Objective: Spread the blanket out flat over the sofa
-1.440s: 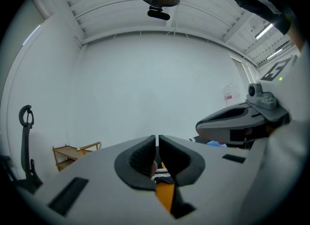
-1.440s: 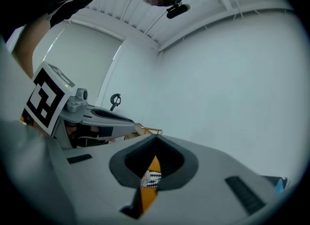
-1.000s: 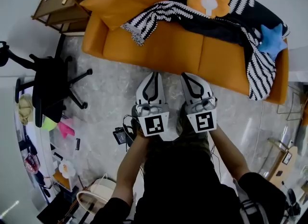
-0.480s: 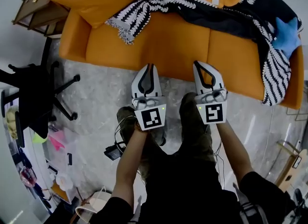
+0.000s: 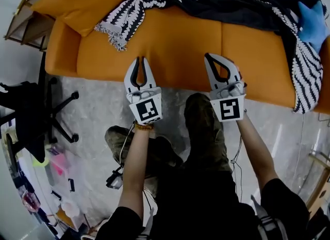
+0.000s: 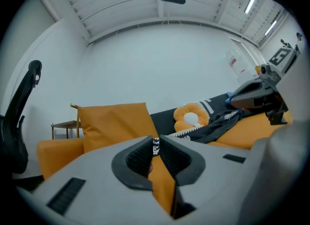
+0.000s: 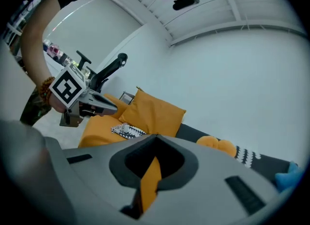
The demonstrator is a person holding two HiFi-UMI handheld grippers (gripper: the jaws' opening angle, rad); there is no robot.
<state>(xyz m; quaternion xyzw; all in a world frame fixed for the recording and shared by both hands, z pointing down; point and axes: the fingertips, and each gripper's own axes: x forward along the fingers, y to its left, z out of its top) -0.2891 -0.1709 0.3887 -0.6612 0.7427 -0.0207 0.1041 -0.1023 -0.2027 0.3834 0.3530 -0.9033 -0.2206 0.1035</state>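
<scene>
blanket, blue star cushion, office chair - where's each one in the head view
blanket (image 5: 232, 9), head view, the dark middle stretch.
blue star cushion (image 5: 313, 19), head view, the centre of the star.
office chair (image 5: 26, 112), head view, the black seat.

The sofa (image 5: 175, 43) is showing matt orange woven cloth, smooth and taut. The blanket (image 5: 206, 1) is looking like soft black-and-white knit, fringed at its edge. The floor (image 5: 98, 110) is gleaming like polished grey stone. The left gripper (image 5: 140, 60) is showing smooth matt grey plastic, its pads (image 6: 138, 161) dark and ribbed.
</scene>
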